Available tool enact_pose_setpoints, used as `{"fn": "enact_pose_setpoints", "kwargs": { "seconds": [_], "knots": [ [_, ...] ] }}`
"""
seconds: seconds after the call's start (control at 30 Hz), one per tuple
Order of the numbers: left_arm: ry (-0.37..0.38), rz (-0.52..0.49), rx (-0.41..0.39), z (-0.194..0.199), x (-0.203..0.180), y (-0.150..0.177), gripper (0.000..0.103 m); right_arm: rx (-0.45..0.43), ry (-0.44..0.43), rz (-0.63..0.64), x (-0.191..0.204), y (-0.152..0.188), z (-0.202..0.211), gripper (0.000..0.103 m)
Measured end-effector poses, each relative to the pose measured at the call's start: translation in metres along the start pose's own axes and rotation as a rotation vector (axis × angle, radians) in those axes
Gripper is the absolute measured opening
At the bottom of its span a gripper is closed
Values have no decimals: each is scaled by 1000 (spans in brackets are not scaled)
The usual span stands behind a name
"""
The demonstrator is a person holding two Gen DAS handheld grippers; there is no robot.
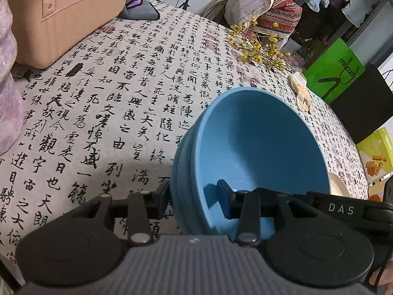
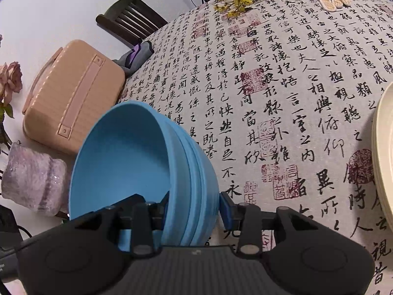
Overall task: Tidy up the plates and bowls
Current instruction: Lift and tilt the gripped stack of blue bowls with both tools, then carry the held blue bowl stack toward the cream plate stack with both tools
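Both tongs are clenched on the same stack of blue bowls (image 1: 258, 147), one on each side of it. The left tongs (image 1: 194, 196) pinch the near wall of the stack, one finger inside the top bowl, the other against the outer wall. The right tongs (image 2: 196, 209) grip the opposite wall the same way, one finger inside and one outside. The stack (image 2: 137, 162) is tilted, its mouth turned toward each camera in turn, over the bench (image 1: 110, 113), which wears a cloth printed with black calligraphy and red seals. Whether the stack's foot touches the cloth I cannot tell.

At the right edge of the right wrist view lies a pile of cream plates (image 2: 383, 152). A tan case (image 2: 71, 95) stands at the far side, with a pink vase (image 2: 32, 179) just beside it. Yellow blossom sprigs (image 1: 255, 46) and a knitted glove (image 1: 301, 93) lie near the far edge.
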State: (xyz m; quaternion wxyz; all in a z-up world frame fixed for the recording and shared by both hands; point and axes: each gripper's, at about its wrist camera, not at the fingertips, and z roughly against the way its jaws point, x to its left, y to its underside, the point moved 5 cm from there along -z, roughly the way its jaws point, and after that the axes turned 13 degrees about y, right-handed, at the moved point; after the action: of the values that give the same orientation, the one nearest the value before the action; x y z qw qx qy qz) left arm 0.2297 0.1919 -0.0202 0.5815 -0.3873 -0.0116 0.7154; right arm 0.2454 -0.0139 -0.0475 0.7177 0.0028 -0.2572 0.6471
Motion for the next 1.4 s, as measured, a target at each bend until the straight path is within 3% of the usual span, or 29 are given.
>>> {"fn": "enact_pose_setpoints", "kwargs": {
  "seconds": [1.4],
  "knots": [
    [12,-18,-31,-4,-50,19,41,-39,-21,-19,-45,3,38,36]
  ]
}}
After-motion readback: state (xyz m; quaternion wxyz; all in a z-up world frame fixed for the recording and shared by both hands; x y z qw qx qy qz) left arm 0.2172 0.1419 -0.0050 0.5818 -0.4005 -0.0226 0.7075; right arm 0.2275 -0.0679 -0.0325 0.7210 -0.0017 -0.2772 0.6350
